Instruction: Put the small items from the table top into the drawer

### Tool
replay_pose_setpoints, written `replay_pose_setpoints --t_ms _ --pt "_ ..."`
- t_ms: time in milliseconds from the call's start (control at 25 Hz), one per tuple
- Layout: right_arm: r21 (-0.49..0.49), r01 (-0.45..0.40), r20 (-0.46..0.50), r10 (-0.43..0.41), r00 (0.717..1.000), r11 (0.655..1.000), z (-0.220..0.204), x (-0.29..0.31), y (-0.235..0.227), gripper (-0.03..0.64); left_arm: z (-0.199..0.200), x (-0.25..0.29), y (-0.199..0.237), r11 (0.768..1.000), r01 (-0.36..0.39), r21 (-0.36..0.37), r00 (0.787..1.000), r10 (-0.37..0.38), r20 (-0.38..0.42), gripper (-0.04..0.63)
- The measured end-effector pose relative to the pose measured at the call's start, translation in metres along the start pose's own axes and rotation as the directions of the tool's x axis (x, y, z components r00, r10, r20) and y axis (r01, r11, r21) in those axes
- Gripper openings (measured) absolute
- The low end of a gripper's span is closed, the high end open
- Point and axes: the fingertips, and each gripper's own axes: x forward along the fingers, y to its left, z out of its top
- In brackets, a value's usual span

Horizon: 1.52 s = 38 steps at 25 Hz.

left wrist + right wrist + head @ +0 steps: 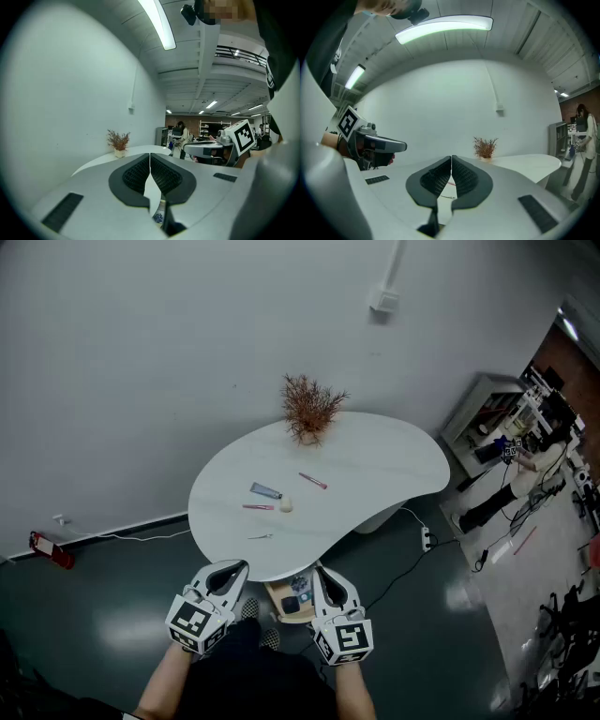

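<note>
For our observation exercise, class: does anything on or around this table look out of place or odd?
Nothing is spilled or broken. Small items lie scattered on the table: a tube, a pink pen, a pale lump. The drawer under its near edge stands open.

Found no readable word, brand, number or sign anywhere. Made out only black-and-white square markers, patterns without letters, on the cube [199, 620] of the left gripper [232, 570] and on the cube [344, 638] of the right gripper [324, 572]. Could not read any print on the small tube [265, 490] lying on the surface [375, 456]: too small.
</note>
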Motion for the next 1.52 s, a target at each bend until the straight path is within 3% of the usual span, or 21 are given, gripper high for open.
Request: replay_pose_setpoints --t_ms 920,1200,1520 --pt "0.061 0.057 -0.030 -0.056 0.998 0.996 -0.013 -0.003 -0.023 0.029 -0.007 0.024 -0.003 0.998 0.057 0.009 0.997 -0.056 -0.043 0.020" --pt "0.079 0.078 -0.094 -0.070 0.993 0.994 -0.027 0.020 -0.024 0.030 -0.014 0.049 0.020 0.995 0.095 0.004 0.990 -0.094 -0.101 0.020" --pt "0.107 0.165 -0.142 -0.150 0.979 0.980 -0.039 0.053 -0.044 0.030 -0.034 0.090 0.056 0.985 0.171 -0.017 0.972 -0.171 -0.159 0.020"
